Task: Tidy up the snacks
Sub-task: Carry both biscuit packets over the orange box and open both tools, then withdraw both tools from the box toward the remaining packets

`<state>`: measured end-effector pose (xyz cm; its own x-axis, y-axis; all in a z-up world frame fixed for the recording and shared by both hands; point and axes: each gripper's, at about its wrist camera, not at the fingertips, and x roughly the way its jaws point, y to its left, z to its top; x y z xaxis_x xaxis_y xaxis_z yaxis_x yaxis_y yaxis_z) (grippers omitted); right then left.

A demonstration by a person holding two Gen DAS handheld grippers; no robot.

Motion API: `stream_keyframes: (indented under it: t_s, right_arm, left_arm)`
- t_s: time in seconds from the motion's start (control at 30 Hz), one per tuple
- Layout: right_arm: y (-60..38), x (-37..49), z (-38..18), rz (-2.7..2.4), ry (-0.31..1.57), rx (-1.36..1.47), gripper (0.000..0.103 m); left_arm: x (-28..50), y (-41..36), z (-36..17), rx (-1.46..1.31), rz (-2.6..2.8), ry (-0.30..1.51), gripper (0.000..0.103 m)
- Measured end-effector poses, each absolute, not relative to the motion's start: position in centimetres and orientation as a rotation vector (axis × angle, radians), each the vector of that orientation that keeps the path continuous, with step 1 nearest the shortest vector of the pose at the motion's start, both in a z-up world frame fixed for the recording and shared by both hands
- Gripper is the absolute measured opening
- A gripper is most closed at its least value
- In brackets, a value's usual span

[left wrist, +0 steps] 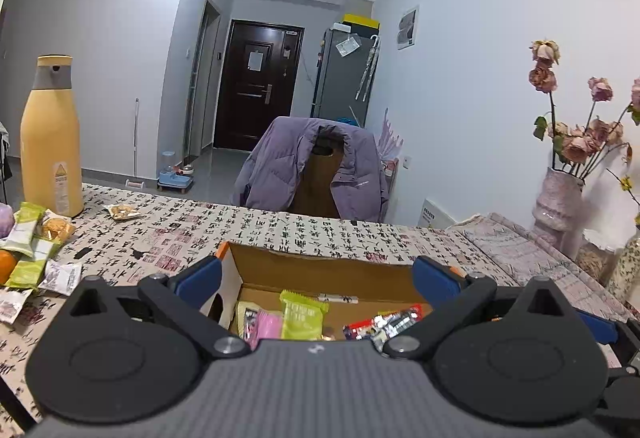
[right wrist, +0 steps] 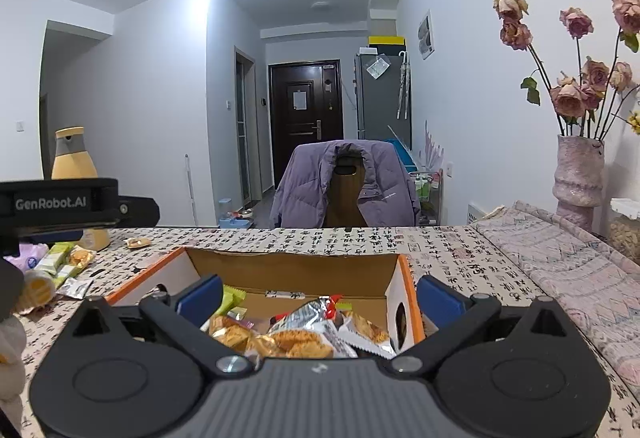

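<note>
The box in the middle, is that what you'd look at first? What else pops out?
Yes: the open cardboard box sits mid-table, full of snack packets, with both open grippers above it. More snacks lie loose at the table's left beside a tall yellow bottle. Dried roses stand right.

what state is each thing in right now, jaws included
left gripper: jaws open, empty
right gripper: jaws open, empty
cardboard box: top open, partly filled with snack packets
loose snacks: on the table, outside the box
yellow bottle: upright, capped
front door: closed
</note>
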<state>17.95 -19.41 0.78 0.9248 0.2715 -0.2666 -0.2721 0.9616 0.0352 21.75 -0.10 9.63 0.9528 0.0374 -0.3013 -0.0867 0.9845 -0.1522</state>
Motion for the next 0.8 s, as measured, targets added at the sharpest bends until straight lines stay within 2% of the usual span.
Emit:
stream_keyframes:
  t_s: [0.3, 0.8]
  right_arm:
    - [-20.9, 13.4, 0.0, 0.282, 0.292, -0.007, 0.103]
    - [-23.7, 7.9, -3.5, 0.265, 0.385, -0.022, 0.103]
  left_arm:
    - [17.1, -1.3, 8.7, -0.135, 0.054, 0.338, 0.103]
    - [11.9, -2.1, 4.1, -0.120, 0.036, 0.523, 0.103]
